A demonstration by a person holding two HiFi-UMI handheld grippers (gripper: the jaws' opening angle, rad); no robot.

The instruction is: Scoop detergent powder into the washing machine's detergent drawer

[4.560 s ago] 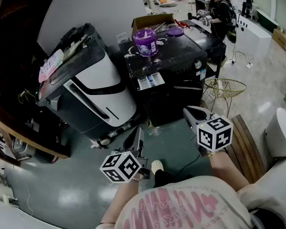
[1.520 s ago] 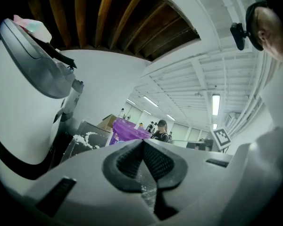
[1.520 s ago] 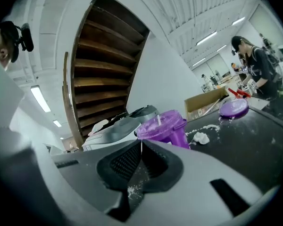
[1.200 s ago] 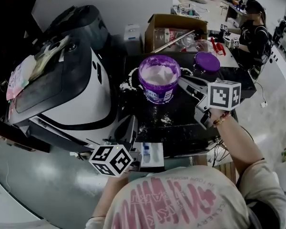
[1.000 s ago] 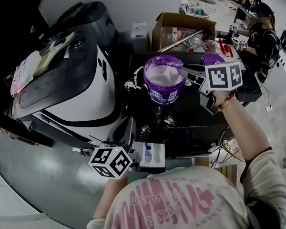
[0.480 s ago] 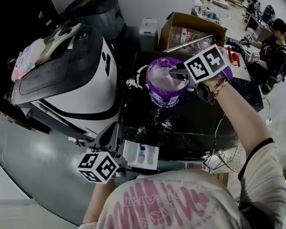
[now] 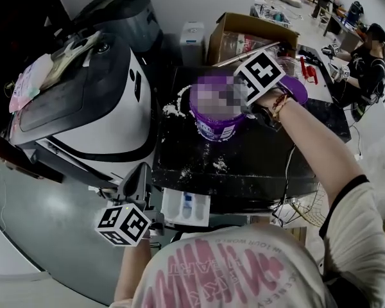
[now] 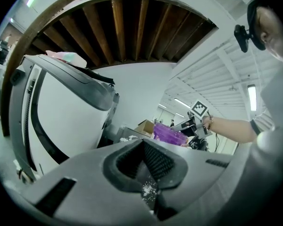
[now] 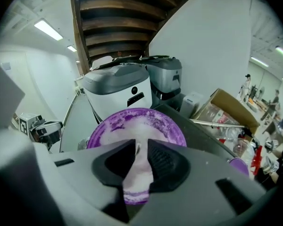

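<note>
A purple tub (image 7: pixel 212 130) of white detergent powder stands on the black washing machine (image 7: pixel 263 165); a blurred patch covers its top in the head view. My right gripper (image 7: pixel 239 99) tilts down over the tub's mouth. Its jaws have just been closing. In the right gripper view the right gripper (image 9: pixel 141 147) shows a narrow gap with powder (image 9: pixel 141 126) behind it, and a thin pale sliver sits by the tips. The white detergent drawer (image 7: pixel 186 207) is pulled out at the machine's front. My left gripper (image 7: pixel 141 170) hangs beside the drawer, tips together and empty, powder specks on the left gripper (image 8: pixel 144 142).
A big white-and-grey appliance (image 7: pixel 83 108) stands close on the left. A cardboard box (image 7: pixel 244 34) and a purple lid (image 7: pixel 296 90) lie behind the tub. Spilled powder (image 7: pixel 173 109) dots the machine's top. A person (image 7: pixel 367 53) sits at the far right.
My right gripper has swung from beside the tub to over its mouth and tipped downward. The left gripper has drifted left, away from the drawer.
</note>
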